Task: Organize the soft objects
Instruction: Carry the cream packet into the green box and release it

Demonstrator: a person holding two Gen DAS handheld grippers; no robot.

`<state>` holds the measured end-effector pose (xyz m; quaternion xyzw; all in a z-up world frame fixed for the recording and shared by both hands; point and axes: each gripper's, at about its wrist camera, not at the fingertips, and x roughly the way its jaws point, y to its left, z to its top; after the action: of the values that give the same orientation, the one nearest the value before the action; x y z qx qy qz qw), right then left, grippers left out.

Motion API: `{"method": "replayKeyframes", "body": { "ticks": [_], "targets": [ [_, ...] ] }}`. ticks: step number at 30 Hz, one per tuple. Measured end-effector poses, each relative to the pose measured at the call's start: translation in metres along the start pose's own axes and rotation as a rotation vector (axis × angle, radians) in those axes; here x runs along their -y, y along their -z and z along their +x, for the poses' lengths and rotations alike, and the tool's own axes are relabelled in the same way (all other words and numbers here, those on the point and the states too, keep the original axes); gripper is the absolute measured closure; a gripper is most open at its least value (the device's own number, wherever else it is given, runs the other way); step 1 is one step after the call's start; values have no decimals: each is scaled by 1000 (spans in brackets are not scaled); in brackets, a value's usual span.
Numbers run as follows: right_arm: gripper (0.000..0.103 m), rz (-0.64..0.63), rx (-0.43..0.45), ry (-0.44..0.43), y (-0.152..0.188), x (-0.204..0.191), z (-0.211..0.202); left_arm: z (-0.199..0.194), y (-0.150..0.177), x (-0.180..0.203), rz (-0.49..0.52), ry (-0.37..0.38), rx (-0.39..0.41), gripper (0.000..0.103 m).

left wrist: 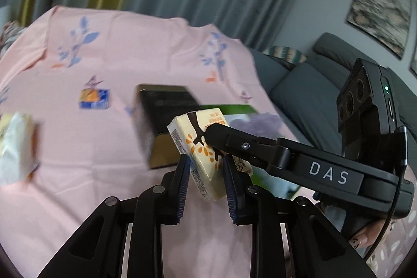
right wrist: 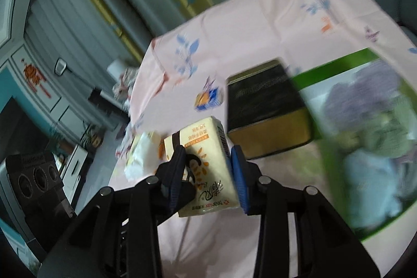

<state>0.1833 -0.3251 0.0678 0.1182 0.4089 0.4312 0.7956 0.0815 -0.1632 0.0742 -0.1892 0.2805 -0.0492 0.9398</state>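
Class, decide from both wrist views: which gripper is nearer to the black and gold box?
Right. The right gripper, clamping the tissue pack, sits just beside the black and gold box; the left gripper, on the same pack, is farther back.

Ahead, the black-and-gold box (left wrist: 166, 119) and green-rimmed box (right wrist: 365, 137) block passage; bare pink cloth (left wrist: 78, 160) lies open leftward.

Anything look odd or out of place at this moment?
Yes: both the left gripper and right gripper clamp the same tissue pack, held tilted above the pink cloth. Nothing looks spilled or damaged.
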Motion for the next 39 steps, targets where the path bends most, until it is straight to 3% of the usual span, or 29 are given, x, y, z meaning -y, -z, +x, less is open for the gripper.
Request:
{"method": "replayKeyframes", "body": {
  "ticks": [10,22,28,33,39],
  "targets": [
    [66,114,161,106,-10,66,-64,57,-12,78,99,135,-40,77],
    [66,283,205,285,-4,141,-95,134,-2,132,133,266,-199,77],
    [66,367,179,344,-1,171,-90,162,12,152,170,236,-259,77],
    [65,421,144,391,4,190,-84,182,20,153,145,234,-316,77],
    [65,432,132,421,5,192,-83,182,23,159,165,213,-320,77]
  ]
}}
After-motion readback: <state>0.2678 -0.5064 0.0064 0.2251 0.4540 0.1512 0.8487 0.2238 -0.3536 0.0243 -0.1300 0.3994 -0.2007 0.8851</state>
